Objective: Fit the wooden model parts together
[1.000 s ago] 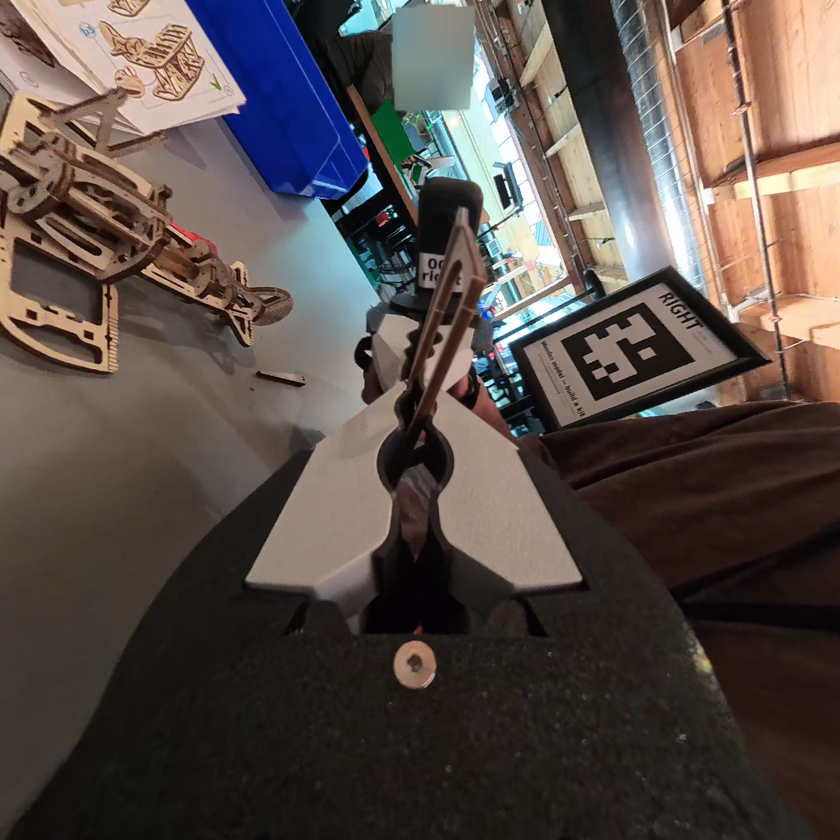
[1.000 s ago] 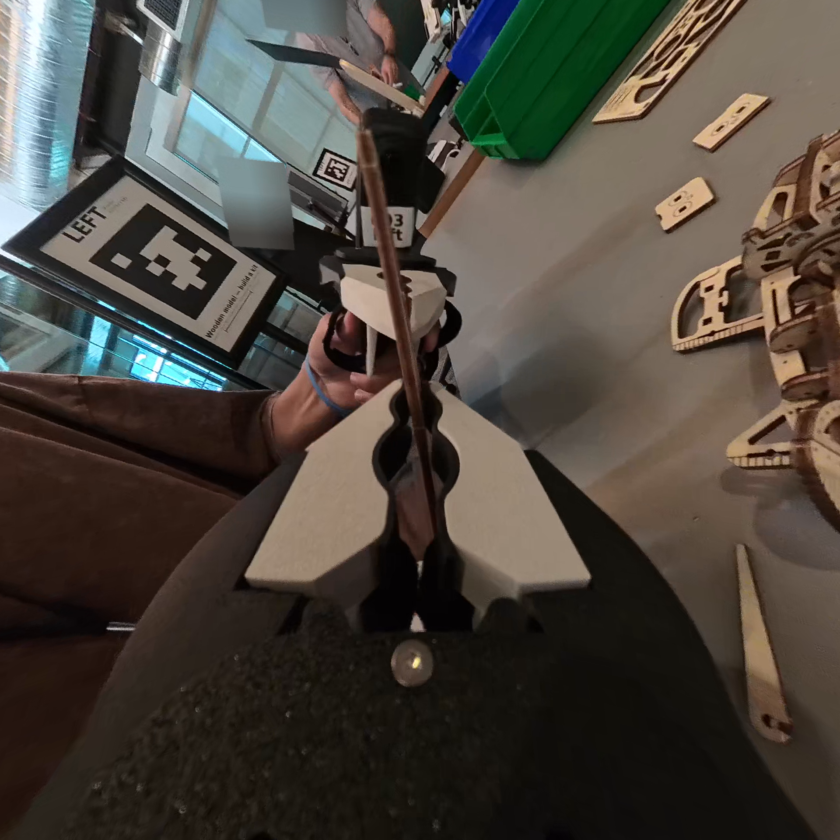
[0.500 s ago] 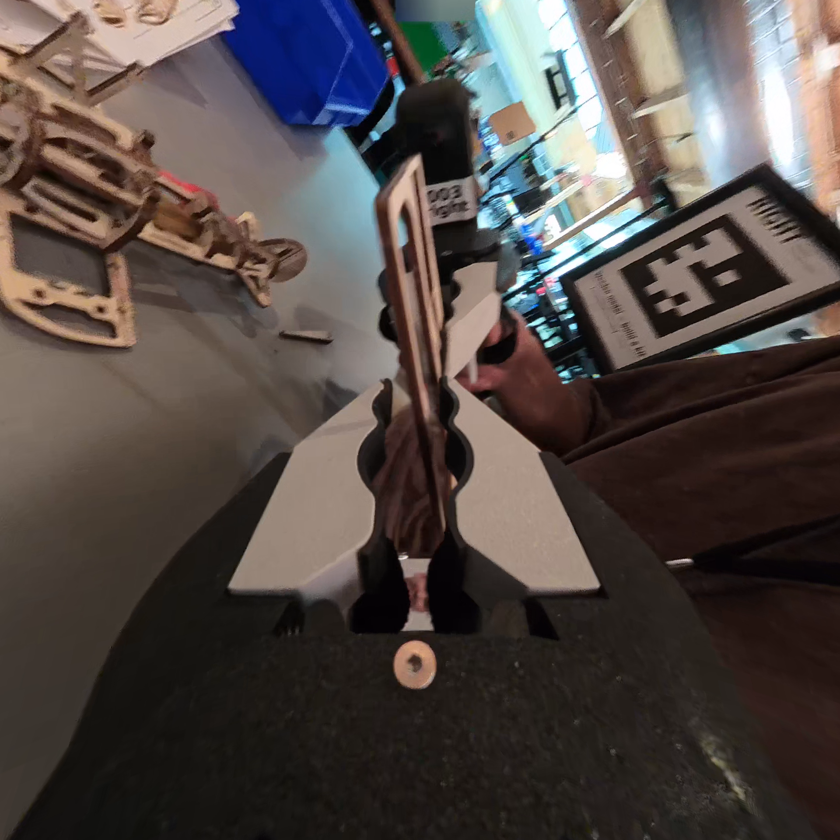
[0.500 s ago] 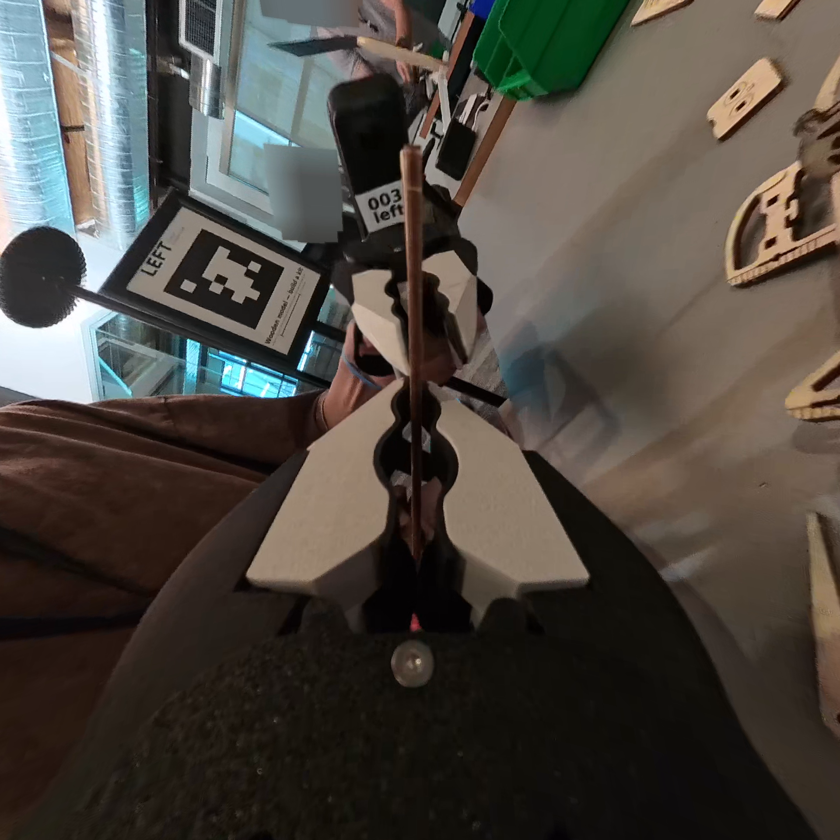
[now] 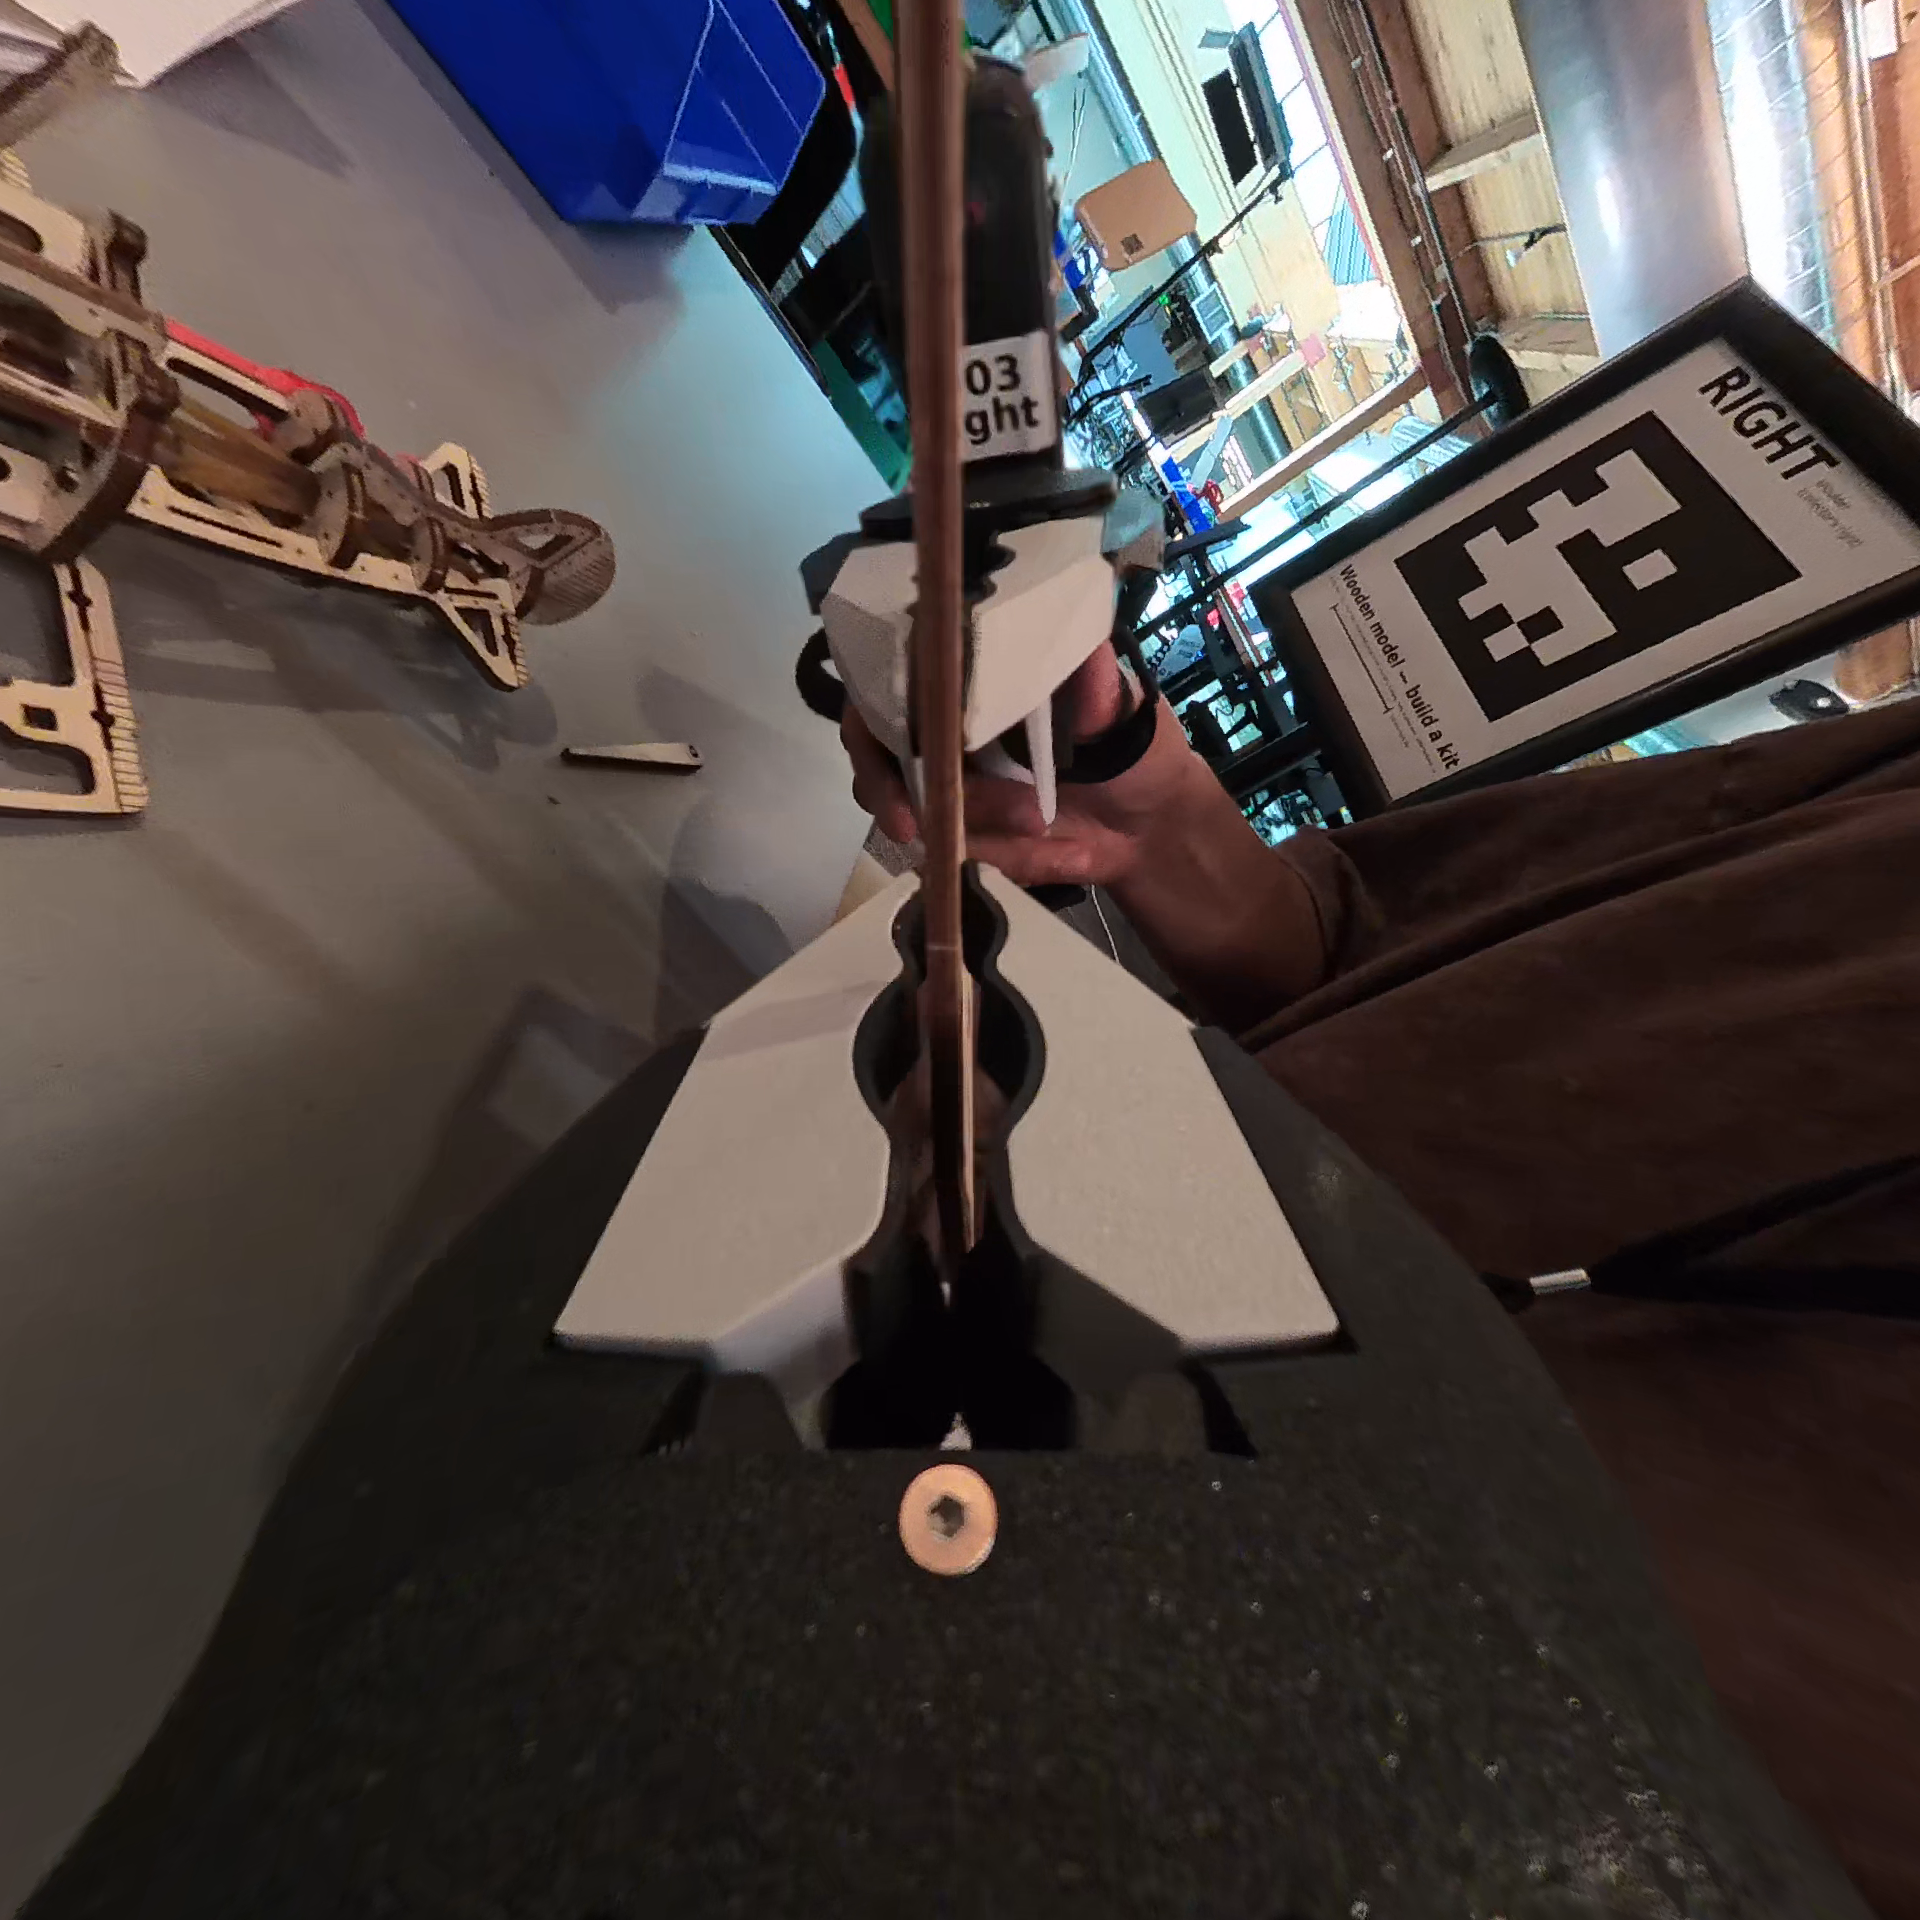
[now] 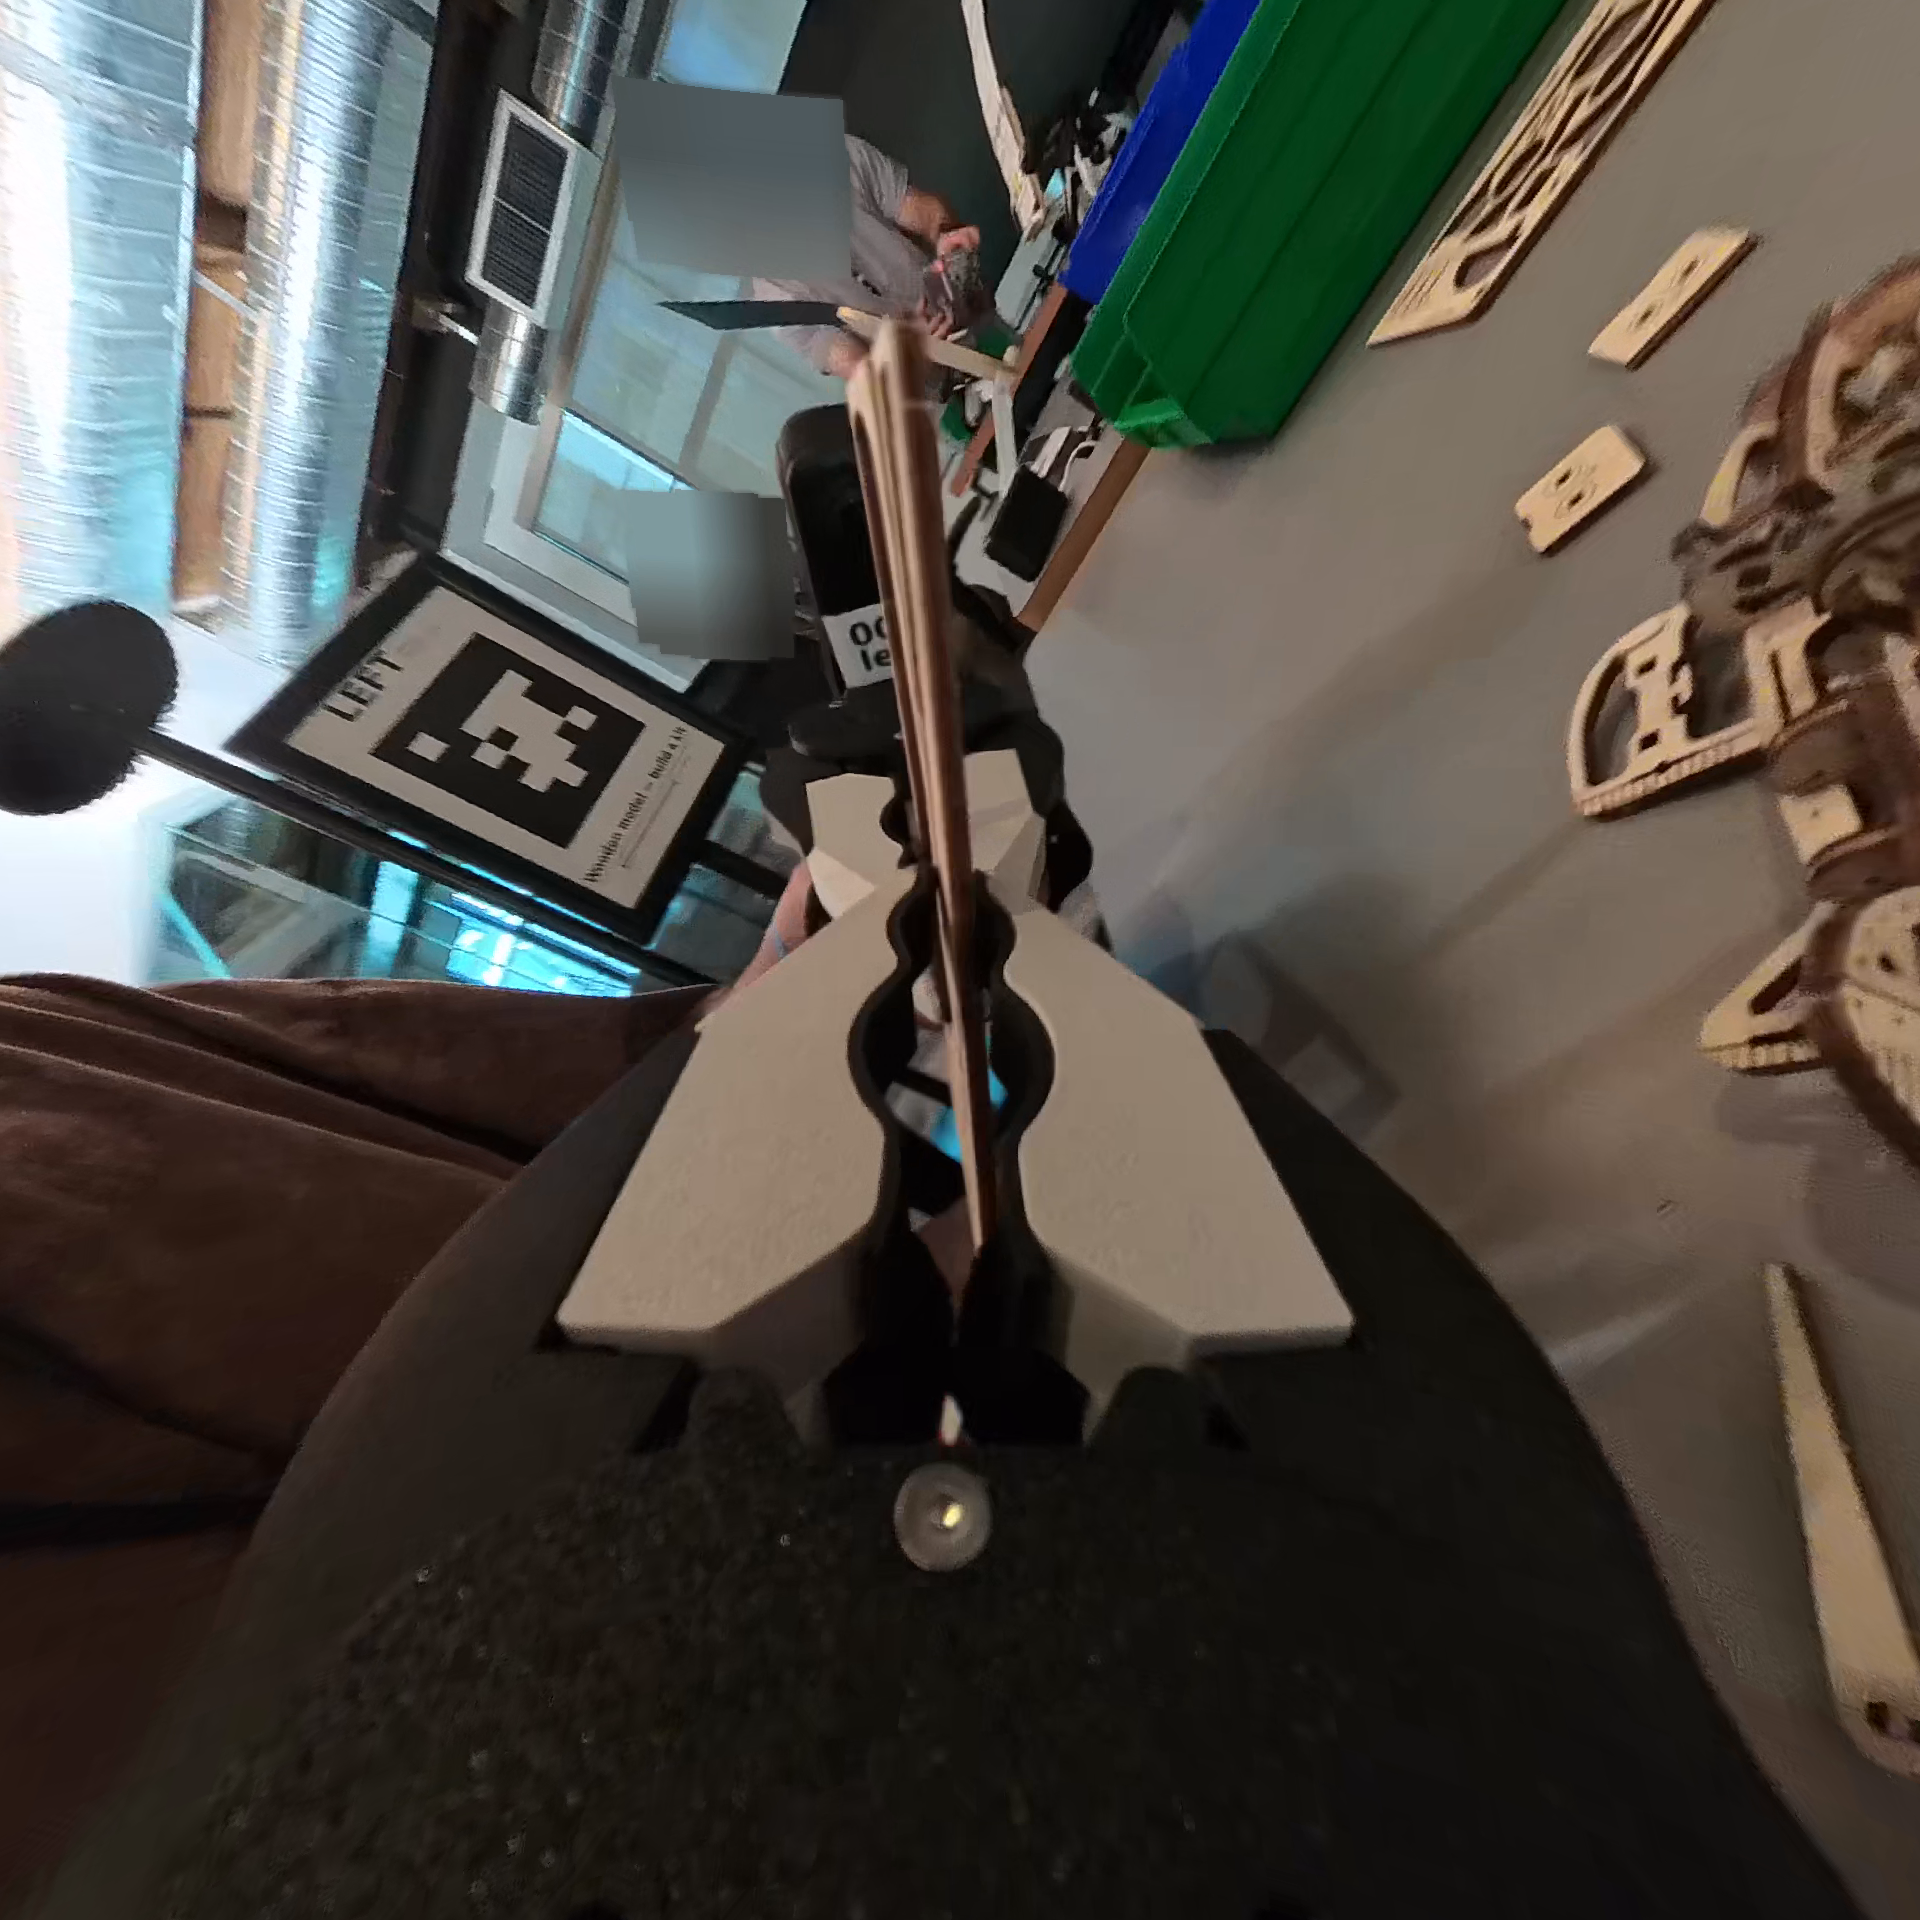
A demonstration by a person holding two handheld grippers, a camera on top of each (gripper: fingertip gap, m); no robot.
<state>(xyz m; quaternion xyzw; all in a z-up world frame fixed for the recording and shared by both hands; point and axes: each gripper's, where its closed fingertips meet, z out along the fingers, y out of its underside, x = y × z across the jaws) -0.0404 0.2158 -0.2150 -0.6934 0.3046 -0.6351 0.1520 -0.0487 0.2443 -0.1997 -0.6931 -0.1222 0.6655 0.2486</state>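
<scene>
**Two grippers clamp a thin wooden part edge-on above the workbench**

In the left wrist view, a partly built wooden model (image 5: 260, 488) lies at far left on the grey table (image 5: 312, 987), with a flat cut-out wooden frame (image 5: 73, 707) just beside it and a small loose wooden strip (image 5: 632, 756) nearer the middle. A blue bin (image 5: 644, 104) stands at the table's far edge. At centre, the left gripper (image 5: 948, 1049) is closed narrowly on a thin flat wooden part (image 5: 940, 582), seen edge-on and rising straight out from between its white fingers (image 5: 779, 1174). The far end of the same part passes into the right gripper (image 5: 961, 623), held by a bare hand (image 5: 1049, 842) with a brown sleeve (image 5: 1558, 987) behind it. A framed marker sign (image 5: 1579, 561) stands at right.

In the right wrist view, a second framed marker sign (image 6: 499, 748) sits at left. At centre, the right gripper (image 6: 951, 1049) is pinched on the wooden part (image 6: 914, 644), again edge-on, which here shows as two thin layers lying close together near its far tip. The left gripper (image 6: 914, 831) grips it farther along. A green bin (image 6: 1278, 239) and small wooden plates (image 6: 1579, 488) lie beyond; the wooden model (image 6: 1808, 748) sits at right, a long tapered wooden piece (image 6: 1829, 1496) near the lower right.
</scene>
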